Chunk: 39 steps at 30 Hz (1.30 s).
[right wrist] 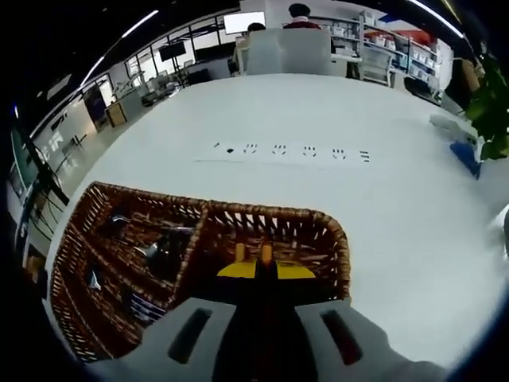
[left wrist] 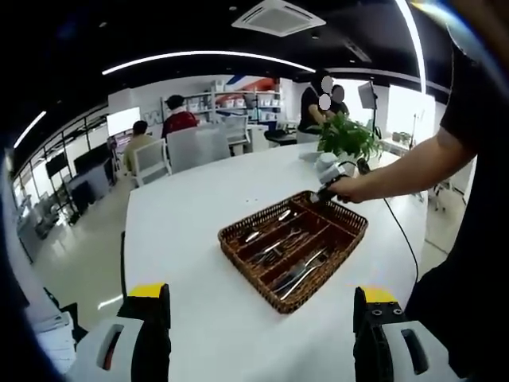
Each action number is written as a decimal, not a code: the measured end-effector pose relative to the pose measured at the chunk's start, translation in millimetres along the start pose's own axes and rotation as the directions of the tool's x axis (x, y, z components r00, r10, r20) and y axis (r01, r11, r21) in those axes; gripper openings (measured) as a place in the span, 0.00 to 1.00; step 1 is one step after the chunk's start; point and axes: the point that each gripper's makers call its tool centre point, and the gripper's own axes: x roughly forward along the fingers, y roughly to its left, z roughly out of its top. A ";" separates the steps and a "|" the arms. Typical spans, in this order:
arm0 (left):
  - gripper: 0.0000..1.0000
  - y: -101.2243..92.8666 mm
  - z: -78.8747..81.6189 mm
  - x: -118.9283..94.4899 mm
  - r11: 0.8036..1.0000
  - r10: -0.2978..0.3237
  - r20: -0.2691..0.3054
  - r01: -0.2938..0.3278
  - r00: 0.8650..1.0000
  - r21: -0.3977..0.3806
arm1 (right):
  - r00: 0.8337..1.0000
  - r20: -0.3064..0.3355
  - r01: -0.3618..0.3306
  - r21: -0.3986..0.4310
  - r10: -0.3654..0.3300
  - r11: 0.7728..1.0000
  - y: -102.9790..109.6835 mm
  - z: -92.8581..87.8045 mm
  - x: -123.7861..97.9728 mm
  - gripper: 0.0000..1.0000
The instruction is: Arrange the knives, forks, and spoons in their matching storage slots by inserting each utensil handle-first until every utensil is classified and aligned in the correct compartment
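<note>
A brown wicker tray [left wrist: 338,239] with long dividers lies on the white table [left wrist: 183,231]. Its slots hold metal utensils [left wrist: 298,270]. My left gripper [left wrist: 261,318] hovers well short of the tray, jaws wide apart and empty. A person's hand holds my right gripper [left wrist: 328,189] at the tray's far corner. In the right gripper view, my right gripper [right wrist: 254,256] is shut, its yellow tips pressed together over the tray's near end compartment [right wrist: 270,235]; I see nothing between them. Spoons [right wrist: 147,251] and other cutlery lie in the tray's left slots.
A potted plant [left wrist: 347,135] stands on the table beyond the tray. A row of small dark marks [right wrist: 290,151] runs across the tabletop. White chairs [left wrist: 151,159] and seated people [left wrist: 176,118] are at the far end, with shelves behind.
</note>
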 end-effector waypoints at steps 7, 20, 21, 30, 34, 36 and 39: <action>1.00 0.2 0.2 3.3 1.000 -0.006 0.001 0.006 1.000 0.001 | 0.999 0.030 0.012 -0.034 -0.011 0.999 0.9 -0.5 -0.7 0.02; 1.00 3.3 10.4 6.7 1.000 -0.006 0.020 0.005 1.000 0.022 | 0.997 0.069 0.033 -0.111 -0.025 0.993 0.9 13.3 -17.8 0.09; 1.00 2.9 11.2 7.3 1.000 -0.009 0.024 0.009 1.000 0.025 | 0.995 0.099 0.016 -0.112 -0.005 0.994 2.3 20.5 -19.5 0.14; 1.00 -3.0 24.4 14.0 0.999 -0.039 0.062 0.037 0.997 0.032 | 0.980 0.196 -0.008 -0.129 0.033 0.992 -11.6 44.6 -58.1 0.62; 1.00 -4.1 29.4 17.8 0.998 -0.051 0.080 0.048 0.996 0.037 | 0.969 0.225 -0.066 -0.148 0.099 0.987 -7.5 47.2 -79.6 0.82; 1.00 -3.5 32.3 20.0 0.998 -0.053 0.094 0.050 0.994 0.027 | 0.964 0.237 -0.083 -0.168 0.122 0.982 -5.9 47.8 -88.1 0.94; 1.00 -5.0 36.3 23.6 0.998 -0.055 0.109 0.054 0.993 0.012 | 0.951 0.259 -0.116 -0.204 0.168 0.972 2.8 48.4 -109.3 0.99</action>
